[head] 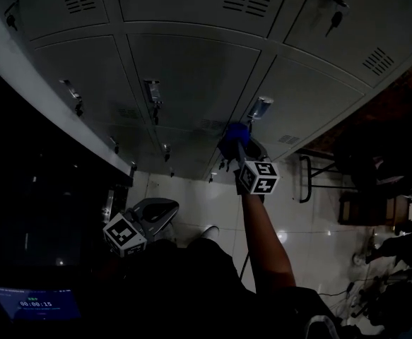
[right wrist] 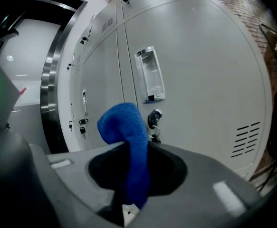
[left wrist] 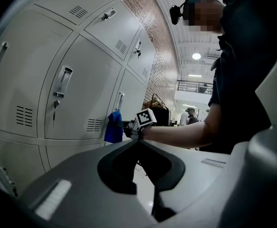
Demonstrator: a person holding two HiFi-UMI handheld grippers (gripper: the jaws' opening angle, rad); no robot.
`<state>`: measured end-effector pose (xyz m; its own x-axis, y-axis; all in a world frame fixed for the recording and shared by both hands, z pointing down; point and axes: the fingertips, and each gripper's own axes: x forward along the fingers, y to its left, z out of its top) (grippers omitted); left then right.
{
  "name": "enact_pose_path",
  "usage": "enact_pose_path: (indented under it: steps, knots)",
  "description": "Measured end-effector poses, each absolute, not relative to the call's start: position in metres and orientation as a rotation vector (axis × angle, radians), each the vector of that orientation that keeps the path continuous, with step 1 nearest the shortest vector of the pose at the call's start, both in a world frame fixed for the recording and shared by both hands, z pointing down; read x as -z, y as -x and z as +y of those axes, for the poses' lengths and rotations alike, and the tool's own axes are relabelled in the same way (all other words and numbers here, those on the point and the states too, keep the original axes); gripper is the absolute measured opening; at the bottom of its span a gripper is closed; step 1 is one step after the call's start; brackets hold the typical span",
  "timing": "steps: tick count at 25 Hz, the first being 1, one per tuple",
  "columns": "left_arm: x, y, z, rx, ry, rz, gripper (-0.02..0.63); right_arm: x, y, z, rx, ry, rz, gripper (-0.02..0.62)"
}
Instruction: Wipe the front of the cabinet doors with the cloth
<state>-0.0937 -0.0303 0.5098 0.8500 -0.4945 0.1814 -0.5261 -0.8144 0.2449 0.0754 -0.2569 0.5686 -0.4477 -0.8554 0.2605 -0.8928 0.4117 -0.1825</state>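
Cloth (head: 232, 134), blue, sits bunched at the tip of the right tongs (head: 235, 147) in the head view, up against a grey cabinet door (head: 290, 97) just below its handle (head: 260, 108). The left tongs (head: 165, 208) hang low, well apart from the doors, over the pale floor (head: 213, 203).

From the left gripper view, the left tongs (left wrist: 137, 140) are clenched with nothing between them. Beyond them the cloth (left wrist: 113, 126) lies at a door (left wrist: 83, 91) edge, and a bare forearm (left wrist: 181, 134) reaches toward it.

From the right gripper view, the right tongs (right wrist: 134, 148) are grasping the cloth (right wrist: 128, 137), which stands up between the jaws and curls left at the top. Behind it are the handle (right wrist: 150, 75) and a key (right wrist: 153, 120) in the lock. Whether the cloth touches the door cannot be told.
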Motion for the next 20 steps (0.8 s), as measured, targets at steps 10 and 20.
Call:
enact_pose_path:
  steps: [10, 20]
  knots:
    - [-0.515, 0.088, -0.034, -0.17, -2.713, -0.796, 0.0, -0.586, -0.125, -0.275, -0.478, -1.684, -2.443, 0.078]
    - [-0.523, 0.047, -0.051, -0.195, -2.748, -0.716, 0.0, -0.597, -0.219, -0.272, -0.485, -1.853, -2.318, 0.078]
